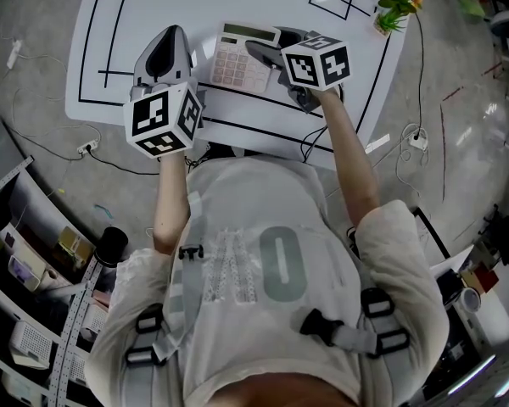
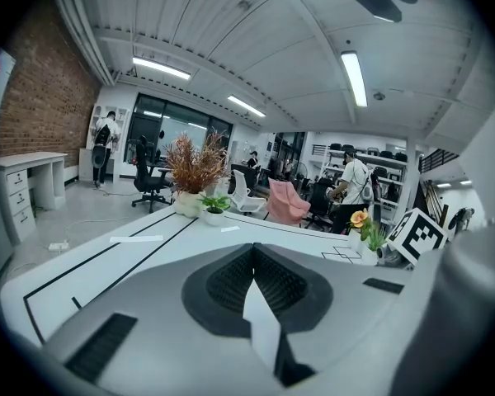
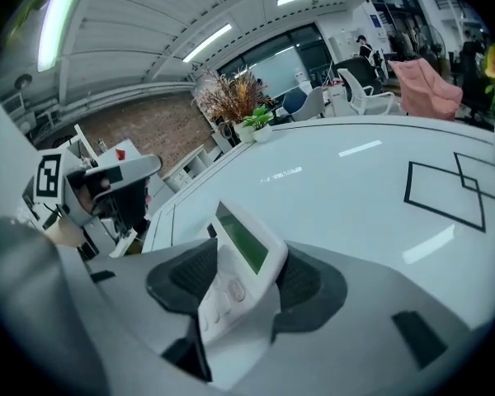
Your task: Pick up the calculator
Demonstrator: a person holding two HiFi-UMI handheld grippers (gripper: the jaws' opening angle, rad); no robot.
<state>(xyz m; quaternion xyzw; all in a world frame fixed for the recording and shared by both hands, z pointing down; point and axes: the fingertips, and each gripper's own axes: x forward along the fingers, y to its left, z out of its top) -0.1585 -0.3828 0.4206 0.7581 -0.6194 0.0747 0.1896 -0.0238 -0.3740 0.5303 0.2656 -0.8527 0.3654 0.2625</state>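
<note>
Ahead of left fingers (image 2: 223, 283): bare desk (image 2: 140, 258) runs open to two potted plants (image 2: 200, 190) at its far edge.
Right of left fingers: the right gripper's marker cube (image 2: 418, 236) and a flower pot (image 2: 365, 239) crowd in.
Between right fingers (image 3: 181, 279): gap filled by the calculator (image 3: 239, 258).
Ahead of right fingers: open desk.
Left of right fingers: left gripper (image 3: 148, 167) stands near.

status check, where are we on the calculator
Left gripper shut, empty. Right gripper closed on calculator, which sits flat on the table, not yet lifted. Nothing blocking the lift.
</note>
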